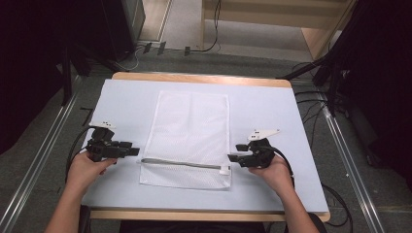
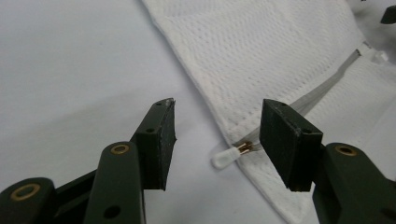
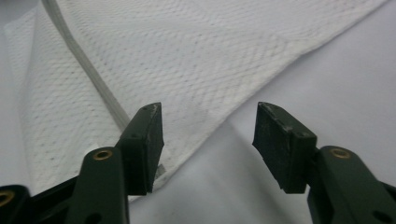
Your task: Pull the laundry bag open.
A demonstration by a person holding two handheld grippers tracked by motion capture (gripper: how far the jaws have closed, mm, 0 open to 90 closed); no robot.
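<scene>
1. Pale blue cloth covers the wooden-edged table [image 1: 272, 111], where a white rectangular mesh laundry bag [image 1: 192, 126] lies flat at the centre.
2. Across the bag's near end runs a grey zipper [image 1: 182, 164], apparently closed, its small white rubber-tipped pull [image 2: 227, 157] at the bag's left edge.
3. Left of the bag, the left gripper [image 1: 136, 151] has its jaws spread, pinching nothing.
4. Right of the bag, the right gripper [image 1: 232, 158] stands equally parted and empty.
5. Judging by this, the bag is released; any further handling remains.

White mesh bag [image 1: 188, 137] lies flat — left gripper [image 1: 132, 151] and right gripper [image 1: 233, 158] flank it.
</scene>
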